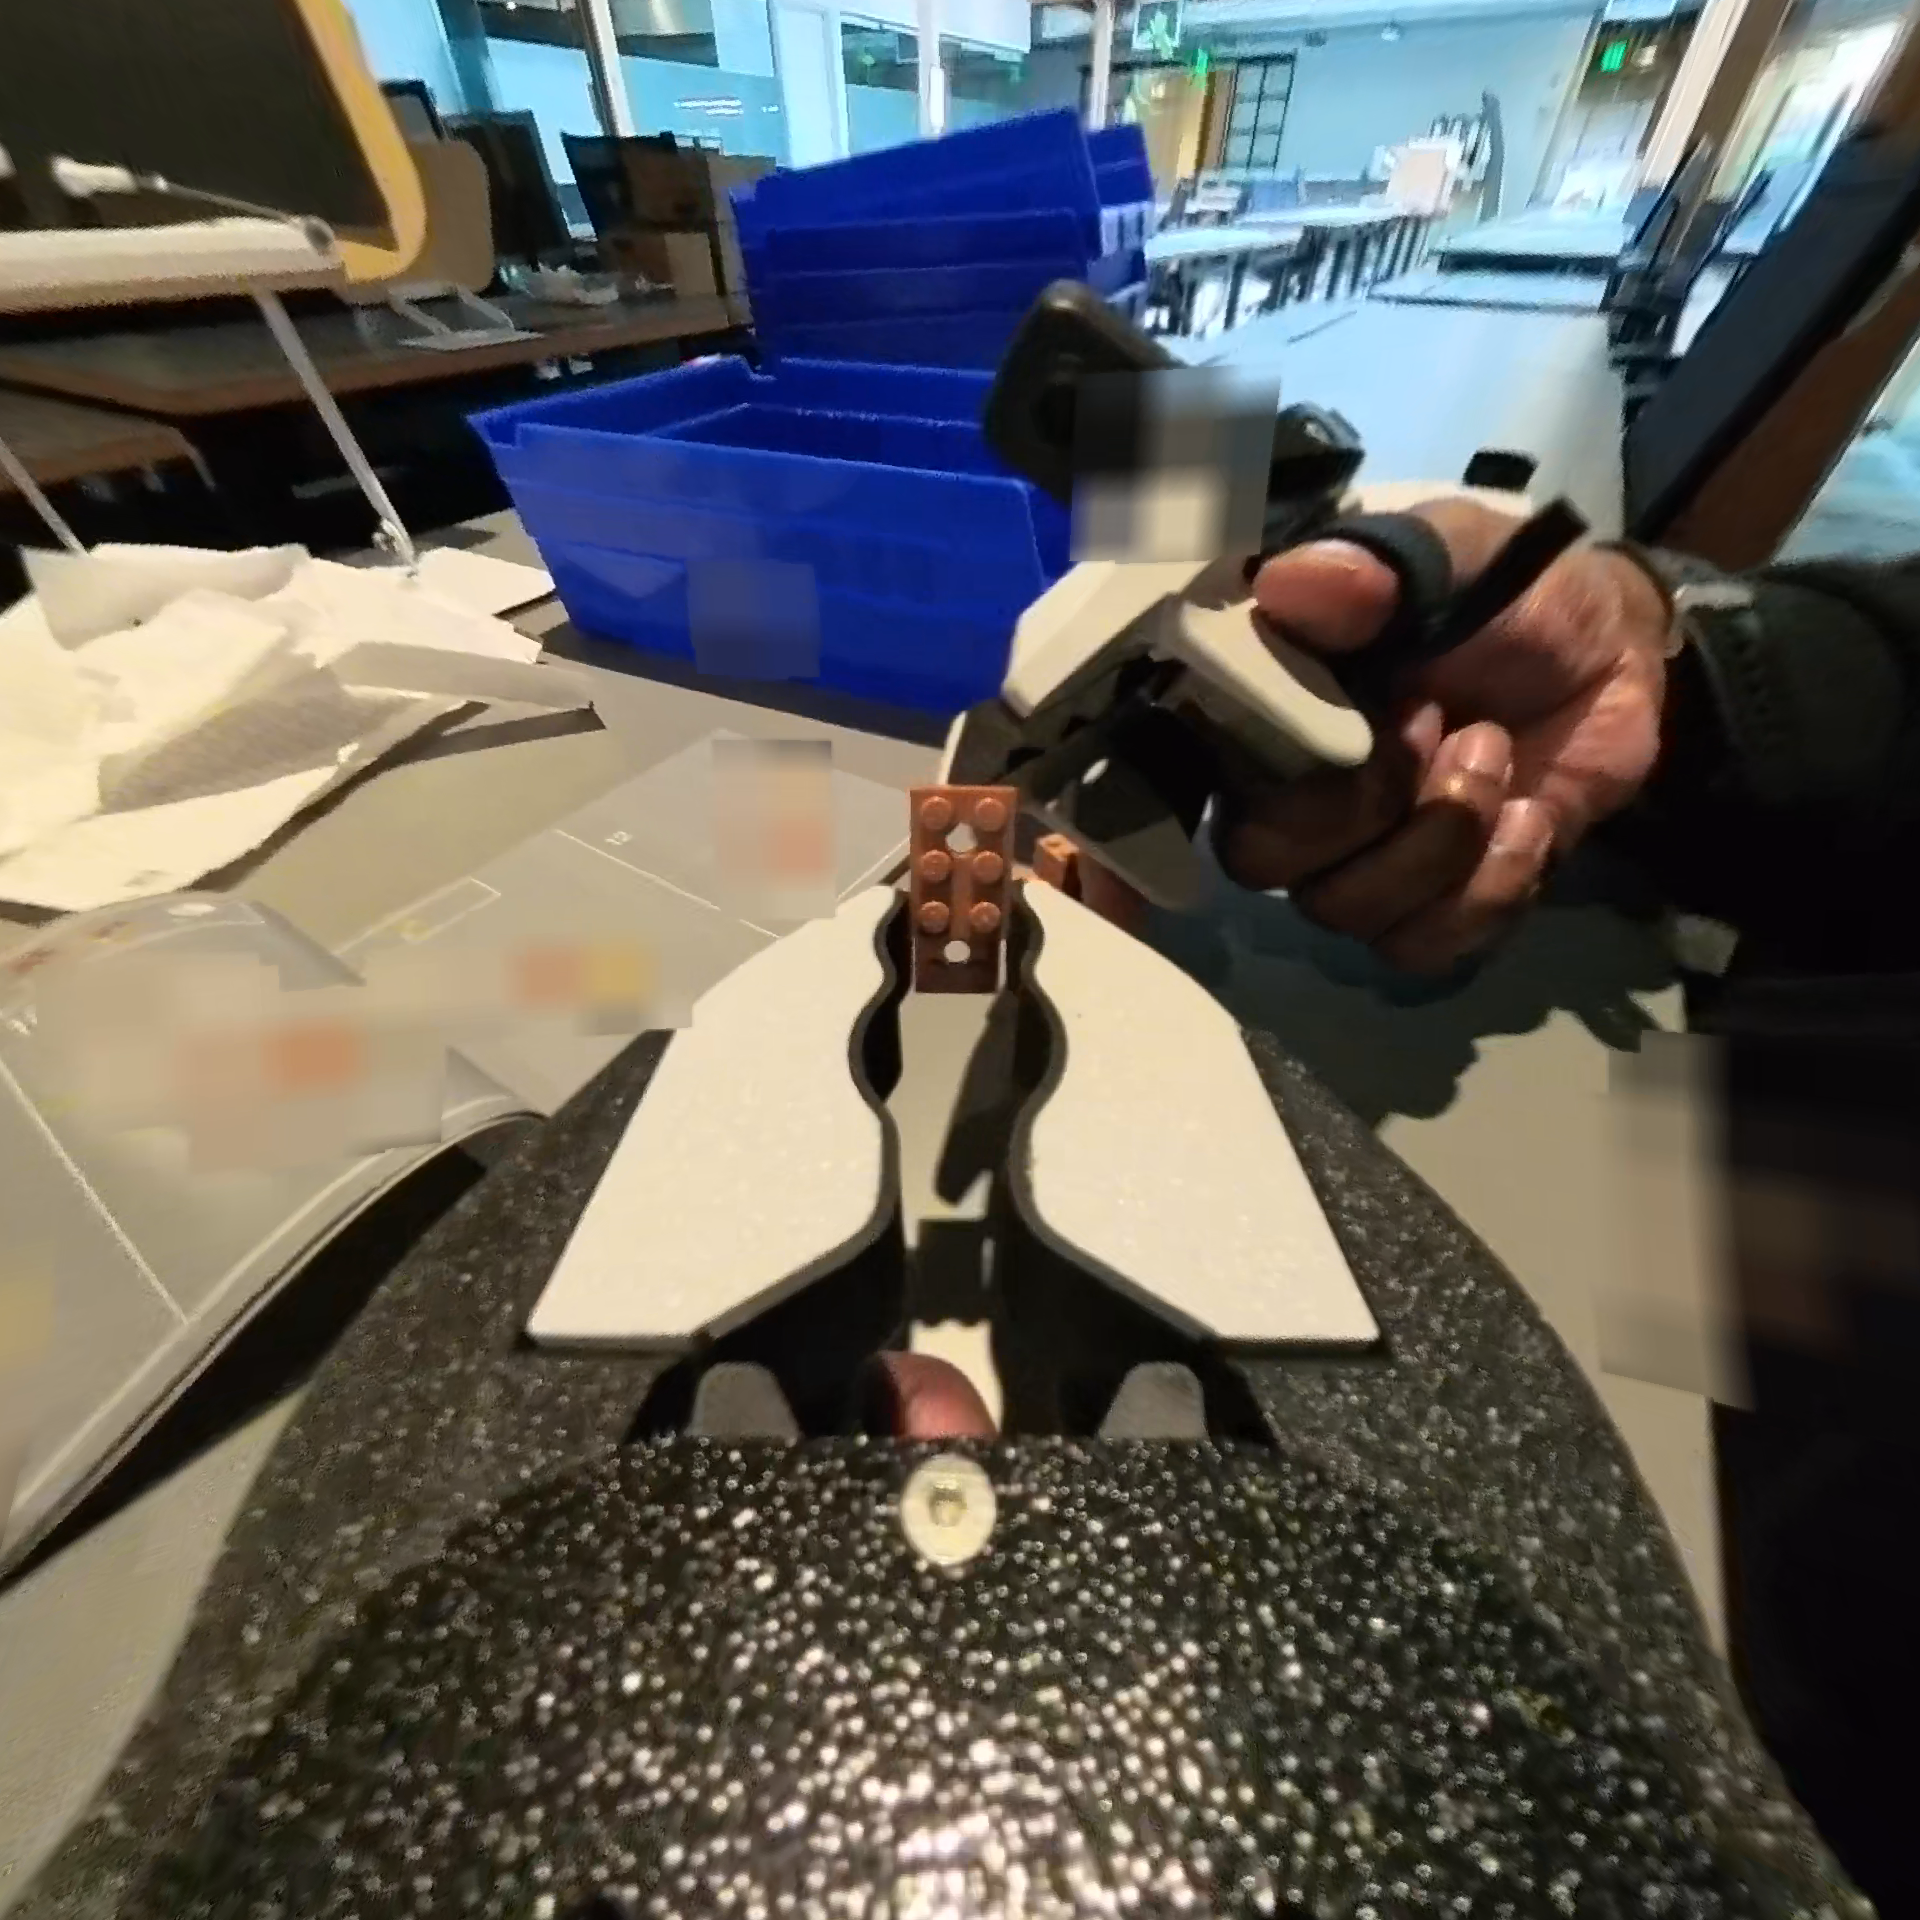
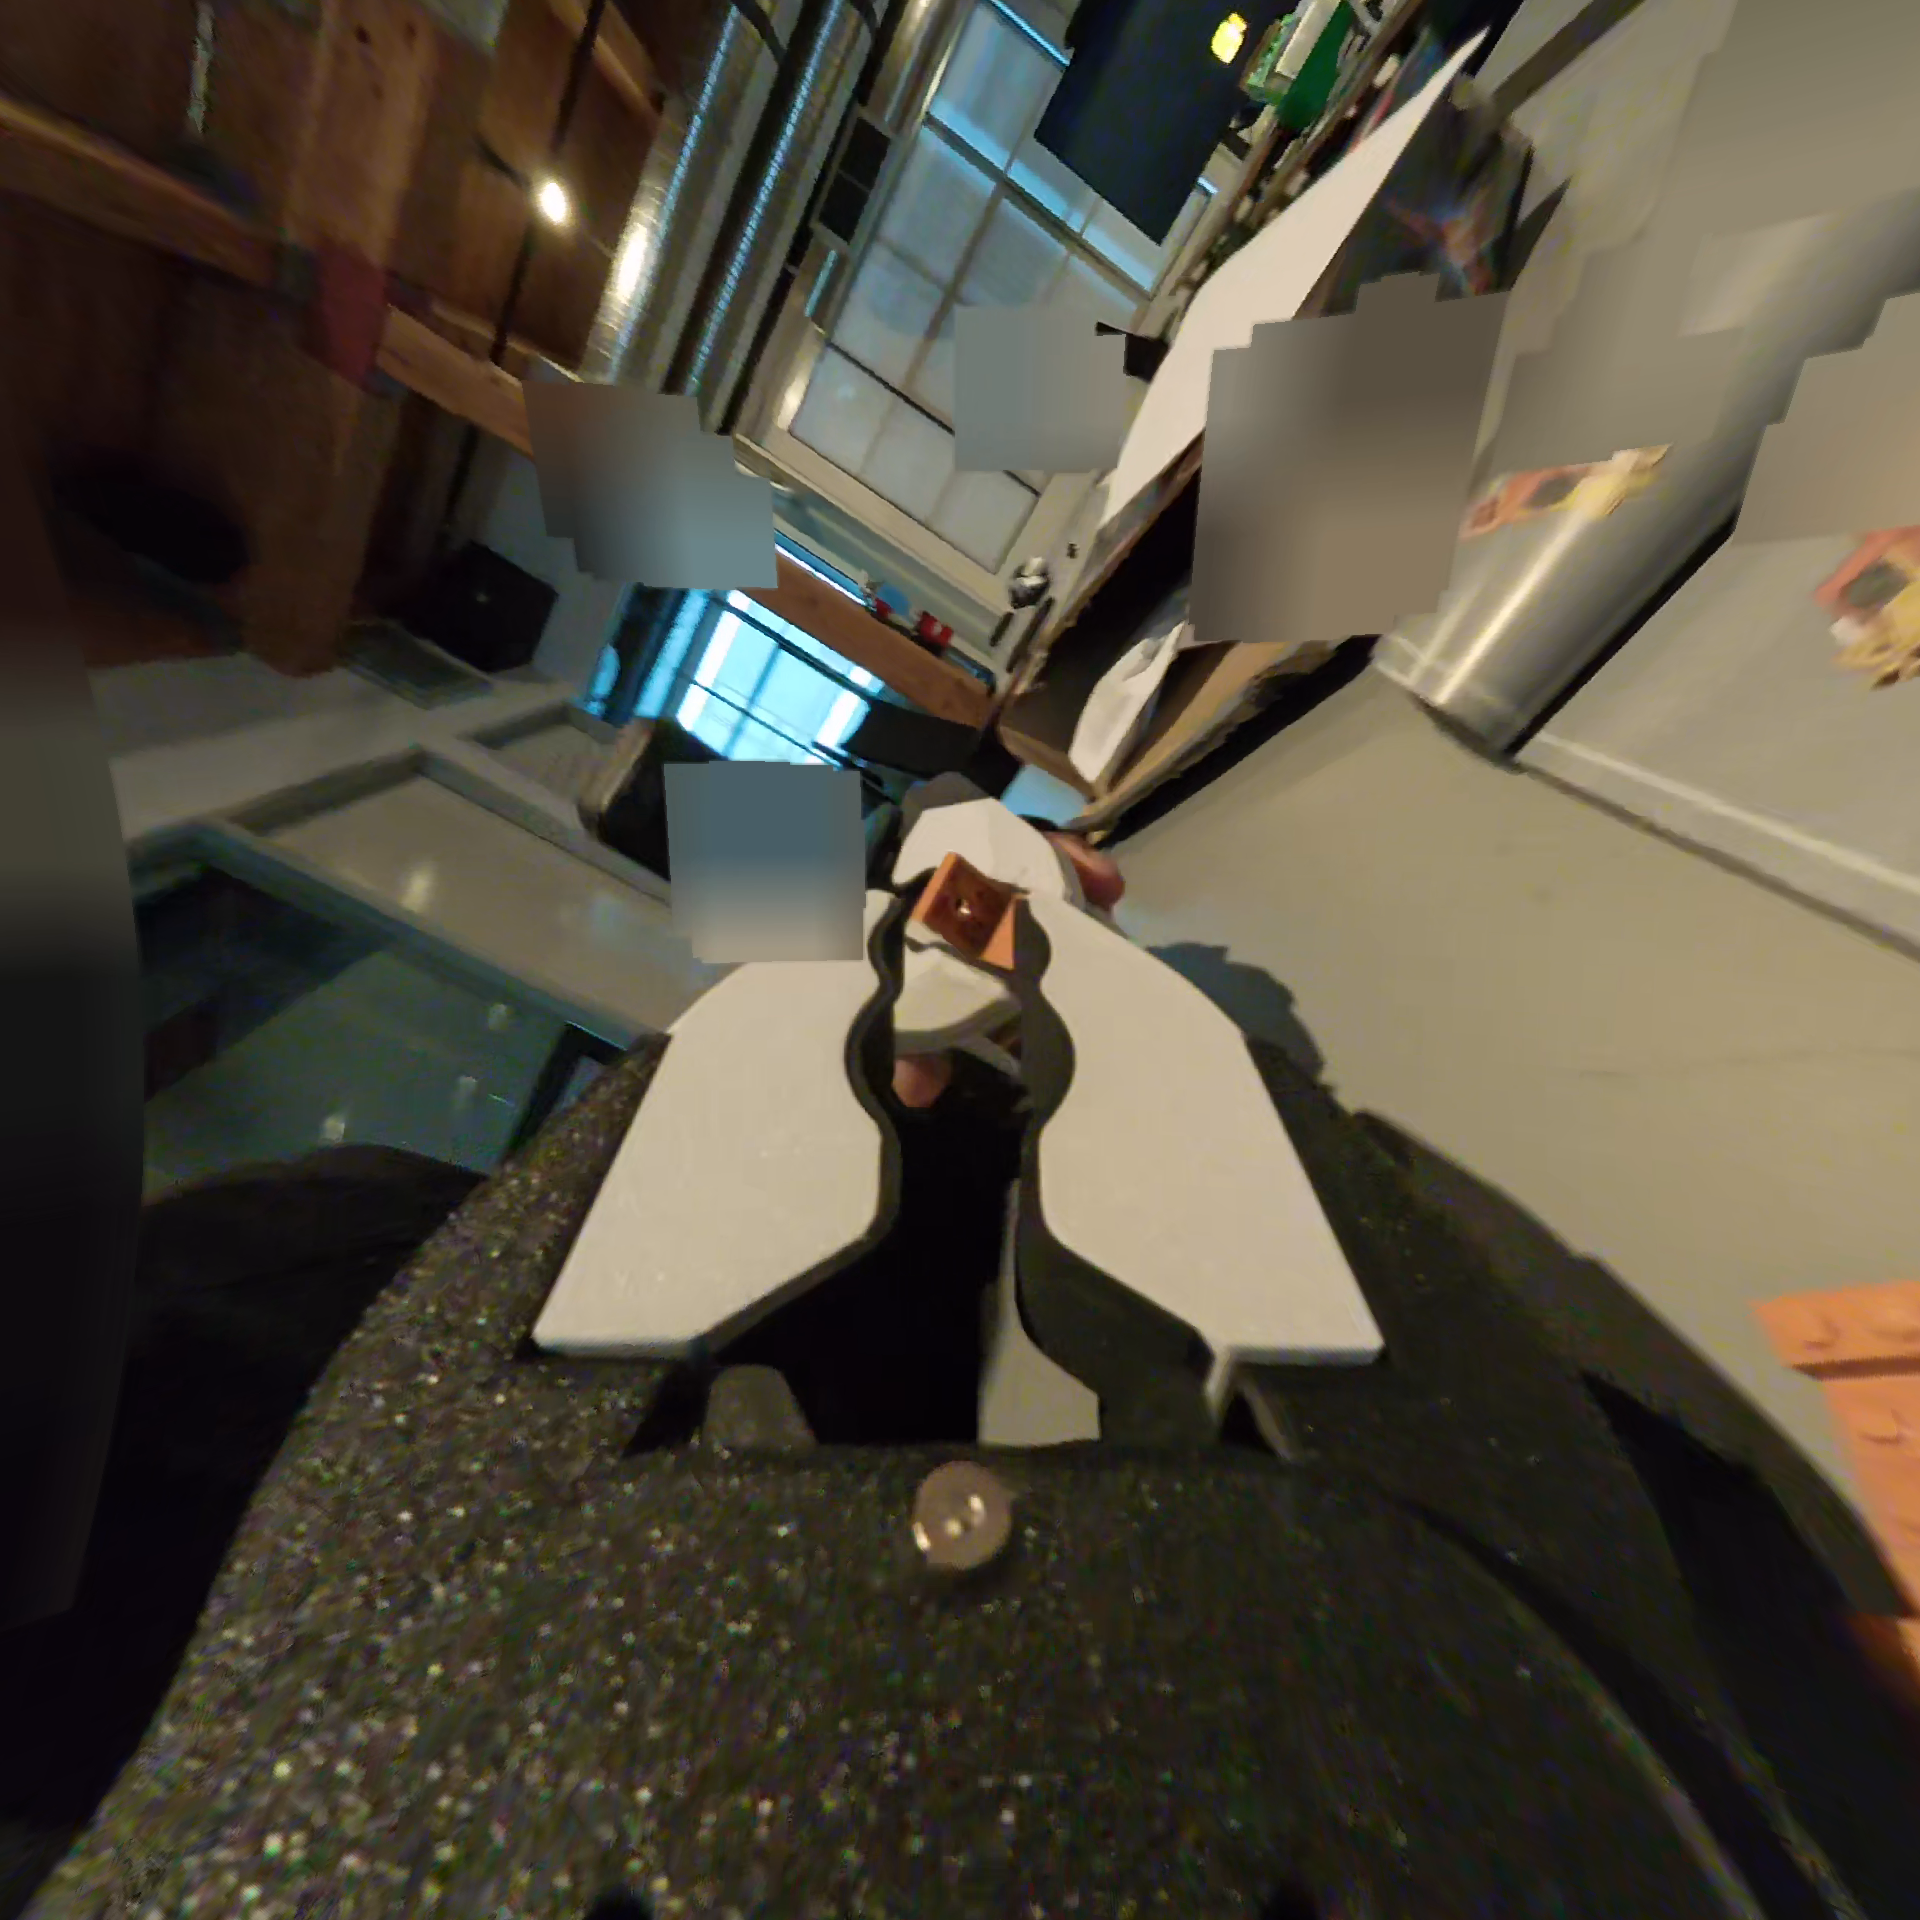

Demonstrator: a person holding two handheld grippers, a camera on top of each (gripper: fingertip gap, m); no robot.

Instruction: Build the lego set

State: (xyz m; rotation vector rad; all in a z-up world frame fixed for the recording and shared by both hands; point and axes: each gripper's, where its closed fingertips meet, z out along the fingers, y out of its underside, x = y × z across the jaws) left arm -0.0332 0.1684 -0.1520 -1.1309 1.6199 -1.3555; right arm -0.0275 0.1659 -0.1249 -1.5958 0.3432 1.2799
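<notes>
A brown studded lego plate (image 1: pixel 962 891) is pinched upright between the tips of the left gripper (image 1: pixel 961 940), above the grey table (image 1: pixel 1455 1164). Just to its right, a small brown lego piece (image 2: pixel 968 914) is clamped in the right gripper (image 2: pixel 961 935). An open instruction booklet (image 1: pixel 260 1039) and blue bins (image 1: pixel 790 520) are seen farther left.

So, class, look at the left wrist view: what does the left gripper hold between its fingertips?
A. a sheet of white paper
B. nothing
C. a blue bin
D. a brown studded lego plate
D: the left gripper is shut on a brown studded lego plate, standing upright between its fingertips, while the blue bins and the white paper lie apart on the table behind.
</notes>
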